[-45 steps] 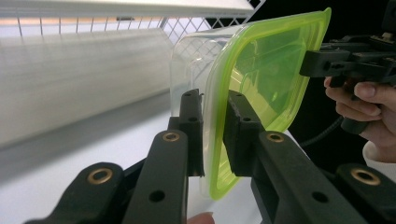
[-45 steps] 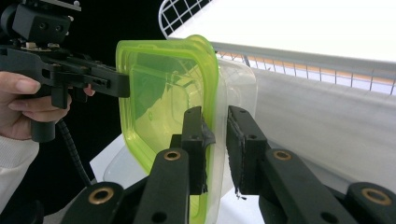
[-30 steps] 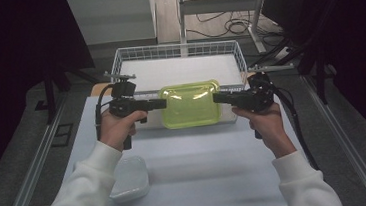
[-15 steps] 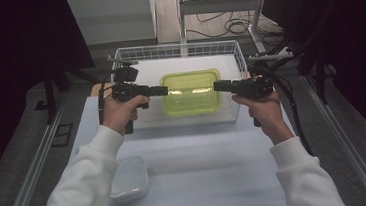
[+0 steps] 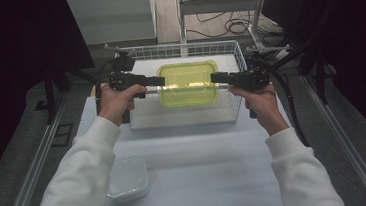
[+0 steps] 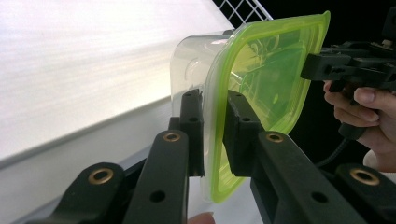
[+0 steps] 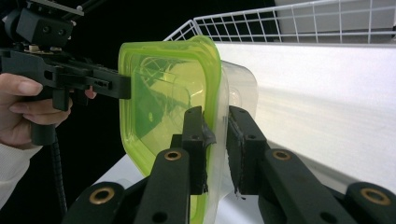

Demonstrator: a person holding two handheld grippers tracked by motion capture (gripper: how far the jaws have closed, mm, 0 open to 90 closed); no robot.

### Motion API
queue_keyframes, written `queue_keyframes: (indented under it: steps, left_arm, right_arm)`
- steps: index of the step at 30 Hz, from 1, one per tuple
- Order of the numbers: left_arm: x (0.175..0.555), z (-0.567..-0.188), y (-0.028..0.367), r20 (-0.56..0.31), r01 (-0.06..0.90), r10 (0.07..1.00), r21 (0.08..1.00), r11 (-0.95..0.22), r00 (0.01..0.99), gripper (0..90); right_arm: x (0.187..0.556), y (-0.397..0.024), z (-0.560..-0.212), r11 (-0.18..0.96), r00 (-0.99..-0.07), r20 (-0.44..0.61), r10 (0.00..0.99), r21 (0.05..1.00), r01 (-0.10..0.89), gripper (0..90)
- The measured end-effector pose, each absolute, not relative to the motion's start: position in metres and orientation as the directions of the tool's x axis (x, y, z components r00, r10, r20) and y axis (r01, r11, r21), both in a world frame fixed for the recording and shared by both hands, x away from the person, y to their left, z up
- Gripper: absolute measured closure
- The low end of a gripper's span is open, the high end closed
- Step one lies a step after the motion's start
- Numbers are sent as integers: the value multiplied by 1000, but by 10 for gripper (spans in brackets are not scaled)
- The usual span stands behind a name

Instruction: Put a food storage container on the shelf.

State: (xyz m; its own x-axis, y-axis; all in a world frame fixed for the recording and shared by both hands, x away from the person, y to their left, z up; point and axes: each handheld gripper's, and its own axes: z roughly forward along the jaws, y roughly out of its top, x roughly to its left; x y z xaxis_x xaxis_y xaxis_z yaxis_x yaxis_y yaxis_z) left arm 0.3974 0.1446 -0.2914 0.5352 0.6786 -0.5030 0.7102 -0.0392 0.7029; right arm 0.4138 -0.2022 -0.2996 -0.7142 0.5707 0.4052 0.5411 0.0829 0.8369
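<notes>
Green-lidded clear container [image 5: 188, 84] is hanging over the wire basket [image 5: 234, 86] — contents not discernible. Left tool [image 5: 155, 81] and right tool [image 5: 217, 77] are each clamping an opposite rim, both held level. A second lidded tub [image 5: 127, 177] is sitting on the table [image 5: 202, 171].

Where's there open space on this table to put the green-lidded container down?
The wire basket has bare white floor under the green-lidded container. The table is open between the basket's near edge and the front edge, right of the small clear container. It is crowded at the basket's sides, by the left gripper and right gripper.
</notes>
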Motion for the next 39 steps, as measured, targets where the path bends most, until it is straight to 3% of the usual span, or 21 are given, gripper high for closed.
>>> queue_keyframes:
  steps: [23,39]
  left_arm:
    - [453,-288,162,-542,729,658,685,-15,523,794]
    - [486,-308,162,-580,777,670,629,8,463,793]
  right_arm:
    - [467,-186,-284,94,-697,423,579,814,573,773]
    - [502,-180,-300,89,-637,462,617,763,640,781]
